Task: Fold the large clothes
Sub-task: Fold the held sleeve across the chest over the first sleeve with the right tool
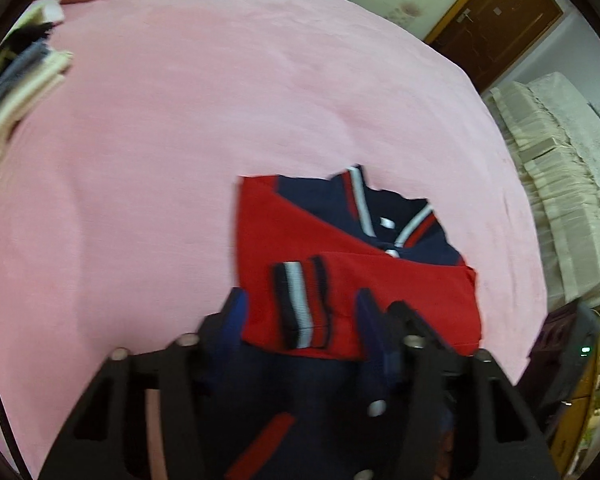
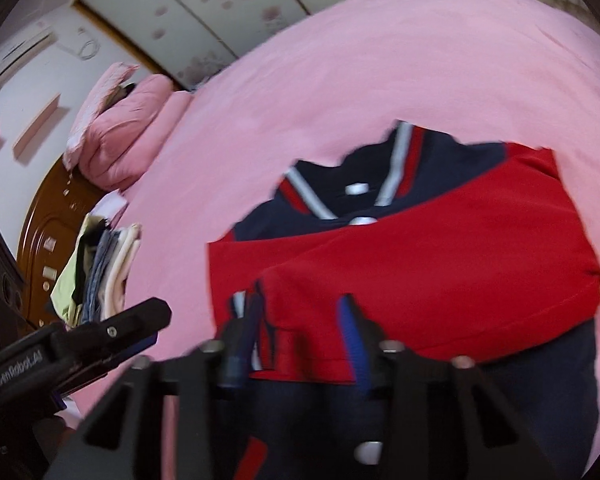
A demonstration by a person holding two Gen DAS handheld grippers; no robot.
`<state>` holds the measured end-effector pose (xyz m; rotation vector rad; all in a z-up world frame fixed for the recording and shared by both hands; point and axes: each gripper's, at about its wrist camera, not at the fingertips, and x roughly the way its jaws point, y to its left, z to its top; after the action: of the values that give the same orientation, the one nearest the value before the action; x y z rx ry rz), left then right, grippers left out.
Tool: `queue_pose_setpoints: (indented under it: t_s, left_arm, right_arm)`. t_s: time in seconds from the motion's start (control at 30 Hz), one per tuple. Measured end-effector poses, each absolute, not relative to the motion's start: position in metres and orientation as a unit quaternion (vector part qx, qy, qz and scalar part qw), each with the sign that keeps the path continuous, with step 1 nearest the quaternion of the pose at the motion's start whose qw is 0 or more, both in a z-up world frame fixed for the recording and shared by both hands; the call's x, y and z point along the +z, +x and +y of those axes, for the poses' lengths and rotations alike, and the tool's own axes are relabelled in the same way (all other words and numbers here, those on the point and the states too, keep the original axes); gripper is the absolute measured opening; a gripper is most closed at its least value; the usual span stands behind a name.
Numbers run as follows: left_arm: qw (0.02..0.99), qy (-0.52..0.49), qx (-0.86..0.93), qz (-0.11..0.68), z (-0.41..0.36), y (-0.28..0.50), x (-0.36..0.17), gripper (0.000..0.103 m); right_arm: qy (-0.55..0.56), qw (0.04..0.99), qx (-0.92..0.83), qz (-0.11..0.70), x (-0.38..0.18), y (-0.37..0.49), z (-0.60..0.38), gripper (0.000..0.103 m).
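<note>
A red and navy baseball jacket [image 1: 340,248] [image 2: 420,248] with white snaps lies partly folded on the pink bed sheet [image 1: 180,140] [image 2: 420,60], its red sleeves laid across the front. My left gripper [image 1: 304,312] hovers over the near fold with its jaws apart. The striped cuff [image 1: 300,304] lies between them and is not visibly pinched. My right gripper [image 2: 300,324] also has its jaws apart, straddling a red sleeve end [image 2: 304,312] beside the cuff stripes. The left gripper [image 2: 156,326] shows at the lower left of the right wrist view. The picture is blurred.
A stack of folded clothes [image 1: 16,92] [image 2: 104,272] sits at the bed's edge near the wooden headboard [image 2: 56,216]. Pink pillows [image 2: 116,140] lie at the head. A cream covered seat [image 1: 560,184] stands beside the bed, with a brown door [image 1: 496,16] behind it.
</note>
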<state>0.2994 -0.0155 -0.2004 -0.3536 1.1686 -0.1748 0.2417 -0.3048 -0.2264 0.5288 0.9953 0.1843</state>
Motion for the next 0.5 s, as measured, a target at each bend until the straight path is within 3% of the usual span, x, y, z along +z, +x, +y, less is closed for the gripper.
queue_pose_setpoints:
  t_s: [0.03,0.13,0.23,0.5]
  left_arm:
    - [0.814,-0.166,-0.09,0.55,-0.023,0.302,-0.204,0.042]
    - [0.794,-0.16,-0.101,0.577,-0.05,0.314,-0.224,0.023]
    - [0.777,-0.105,-0.053,0.618,-0.071,0.328,-0.253,0.017]
    - [0.781,-0.064,-0.017,0.622,-0.089,0.344,-0.275,0.018]
  right_arm:
    - [0.256,0.835,0.084,0.48,-0.231,0.244,-0.312,0.01]
    - [0.269,0.817,0.084,0.504,-0.249,0.253,-0.331,0.004]
    - [0.254,0.809,0.09,0.523,-0.259,0.26,-0.34,0.0]
    - [0.179,0.827,0.05,0.53,-0.261,0.285,-0.375,0.0]
